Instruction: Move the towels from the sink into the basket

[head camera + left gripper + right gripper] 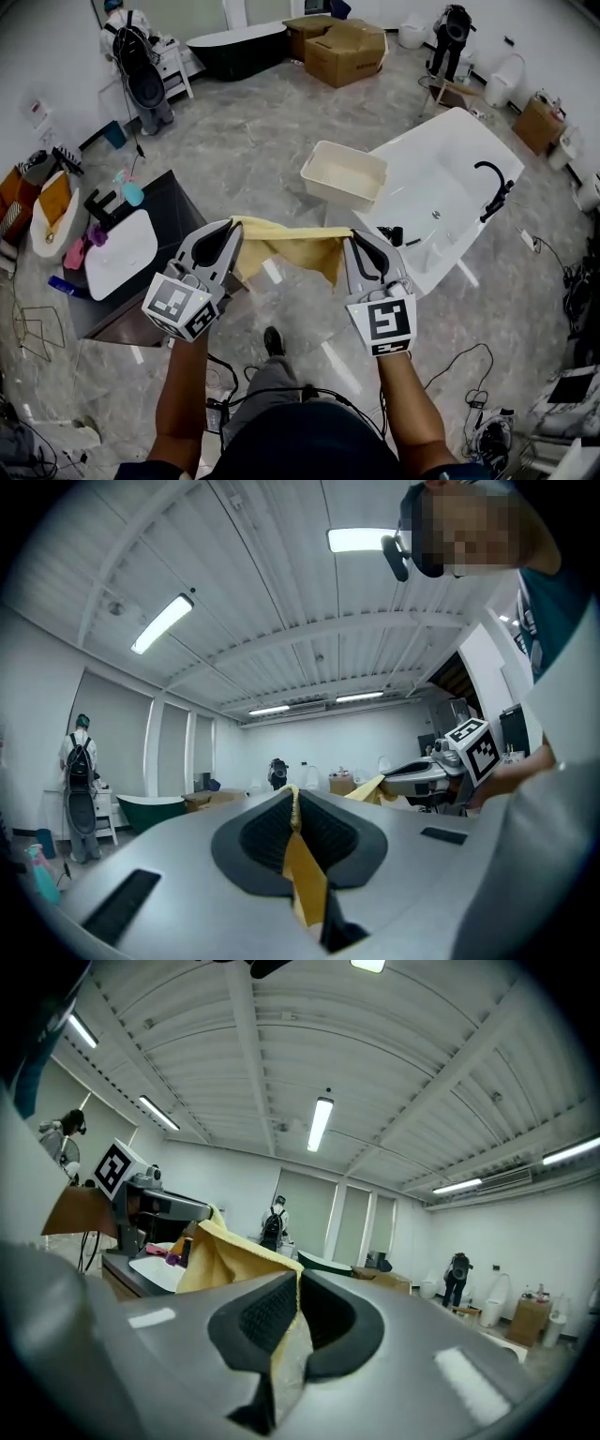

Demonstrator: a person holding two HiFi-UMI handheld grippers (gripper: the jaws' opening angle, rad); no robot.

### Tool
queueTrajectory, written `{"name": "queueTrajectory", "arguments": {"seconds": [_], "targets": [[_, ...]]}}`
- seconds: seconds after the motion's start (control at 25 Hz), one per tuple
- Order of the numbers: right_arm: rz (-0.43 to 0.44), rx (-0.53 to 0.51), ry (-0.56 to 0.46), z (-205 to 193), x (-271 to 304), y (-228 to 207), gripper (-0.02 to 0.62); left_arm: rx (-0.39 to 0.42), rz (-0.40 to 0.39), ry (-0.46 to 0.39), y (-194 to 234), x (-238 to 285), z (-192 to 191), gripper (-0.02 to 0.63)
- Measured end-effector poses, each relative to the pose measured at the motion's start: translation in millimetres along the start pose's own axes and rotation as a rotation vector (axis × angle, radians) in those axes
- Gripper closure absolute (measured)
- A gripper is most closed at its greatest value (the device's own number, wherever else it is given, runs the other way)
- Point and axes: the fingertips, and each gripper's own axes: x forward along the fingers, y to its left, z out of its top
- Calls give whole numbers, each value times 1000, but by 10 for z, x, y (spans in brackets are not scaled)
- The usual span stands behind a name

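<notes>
The task is partway through. One yellow towel [286, 246] is out of the sink [120, 255] and hangs in the air, stretched between the two grippers. The left gripper [231, 228] has its jaws clenched on one edge and the right gripper [354, 236] has its jaws clenched on the other, and each gripper view shows cloth pinched between the pads. The towel hangs above the floor, between the sink's dark table [176, 199] and the basket [327, 190], and is not yet over the basket.

The white basket stands on the floor just beside the bathtub [450, 155]. Its inside looks pale and bare, with no towel in it. The sink bowl looks empty too. Something pink [77, 251] lies at its left rim, possibly another towel, but it is too small to tell. What is left is to carry this towel over and drop it in.
</notes>
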Motion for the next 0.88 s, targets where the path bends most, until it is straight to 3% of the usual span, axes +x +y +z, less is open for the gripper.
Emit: {"name": "queueTrajectory", "arguments": {"seconds": [0.28,0.88], "targets": [[-115,-18,37,-101,400,-424,573,54,-109,-8,267,701,-55,586],[-296,-16,90,-191,1744,-1096,572,49,-295,-8,1344,2015,-164,586]]}}
